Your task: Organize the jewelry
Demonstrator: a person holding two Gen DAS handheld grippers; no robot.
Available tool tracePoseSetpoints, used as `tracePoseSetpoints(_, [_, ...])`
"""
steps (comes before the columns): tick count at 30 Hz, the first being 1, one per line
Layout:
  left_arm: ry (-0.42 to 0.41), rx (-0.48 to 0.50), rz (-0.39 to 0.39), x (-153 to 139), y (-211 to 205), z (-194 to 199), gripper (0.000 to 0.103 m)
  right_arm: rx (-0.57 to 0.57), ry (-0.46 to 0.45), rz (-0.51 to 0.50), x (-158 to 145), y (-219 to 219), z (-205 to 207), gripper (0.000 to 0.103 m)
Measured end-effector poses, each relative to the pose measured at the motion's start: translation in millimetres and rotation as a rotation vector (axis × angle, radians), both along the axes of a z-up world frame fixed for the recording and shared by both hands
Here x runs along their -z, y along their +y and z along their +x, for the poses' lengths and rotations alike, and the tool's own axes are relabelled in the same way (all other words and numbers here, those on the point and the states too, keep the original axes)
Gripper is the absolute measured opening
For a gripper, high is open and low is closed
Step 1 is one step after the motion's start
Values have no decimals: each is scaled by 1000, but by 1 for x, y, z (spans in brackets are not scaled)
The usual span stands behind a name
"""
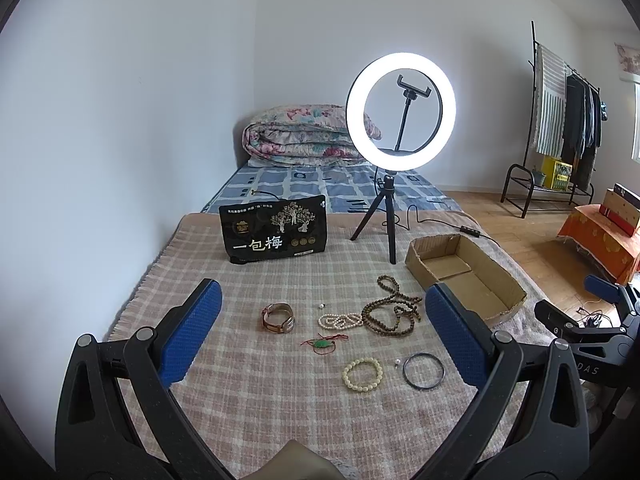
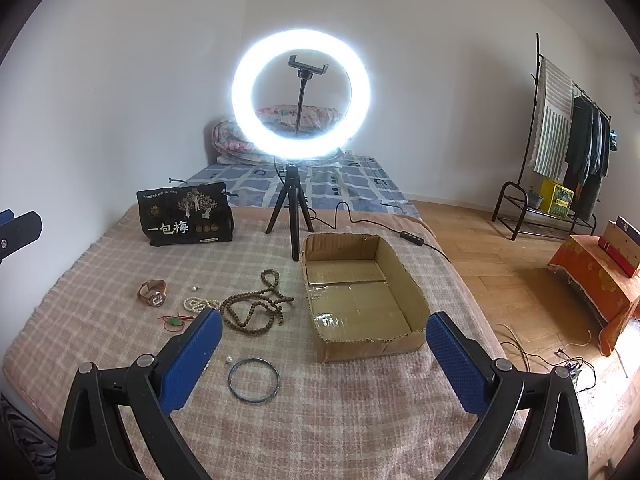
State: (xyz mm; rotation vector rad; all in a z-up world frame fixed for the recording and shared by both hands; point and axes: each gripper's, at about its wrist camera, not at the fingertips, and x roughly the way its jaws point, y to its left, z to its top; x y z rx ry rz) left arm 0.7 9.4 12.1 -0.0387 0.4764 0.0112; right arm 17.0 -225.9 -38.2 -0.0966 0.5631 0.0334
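Jewelry lies on a plaid blanket (image 1: 256,392): a brown-strap watch (image 1: 278,318), a white pearl strand (image 1: 340,321), a long brown bead necklace (image 1: 394,306), a green pendant on red cord (image 1: 323,343), a cream bead bracelet (image 1: 362,375) and a dark bangle (image 1: 423,371). Two loose pearls (image 1: 321,306) rest among them. An open cardboard box (image 2: 360,296) stands to the right. My left gripper (image 1: 322,336) hovers open over the jewelry, holding nothing. My right gripper (image 2: 324,354) is open near the box front, the bangle (image 2: 253,380) just left of its centre.
A lit ring light on a black tripod (image 1: 400,112) stands behind the jewelry, its cable trailing right. A black snack bag (image 1: 274,230) stands at the back left. Beyond are a folded quilt (image 1: 304,132), a clothes rack (image 1: 560,120) and wooden floor to the right.
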Motion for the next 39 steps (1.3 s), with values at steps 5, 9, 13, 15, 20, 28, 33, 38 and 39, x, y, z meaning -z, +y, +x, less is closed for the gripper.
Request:
tracePoseSetpoints(5, [-3,-1,0,0,0,0,103,-1,0,0,0,-1,-1,103])
tracePoseSetpoints(9, [-4,-1,1,0,0,0,103,-4,4,0,2,-1,-1,103])
tracePoseSetpoints(13, [-5,-1,0,-1,1,0,103,-4,6,-3,3,0,-1,103])
tracePoseSetpoints(15, [-7,-3,3,0,0,-1,103,-4,7,-3,3,0,0,103])
tracePoseSetpoints(20, [-8,-1,4,-1,1,0,103,-5,9,-3,3,1,0,103])
tracePoseSetpoints(28, [-10,-1,5,-1,1,0,103,-4,11,-3,2,1,1,103])
tracePoseSetpoints(33, [-11,-1,5,-1,1,0,103,-5,18,3,2,1,1,103])
tracePoseSetpoints(38, [-13,-2,6,0,1,-1,103,-4,23,7,2,0,3,103])
tracePoseSetpoints(39, [-13,-1,6,0,1,-1,103,-4,23,7,2,0,2,103])
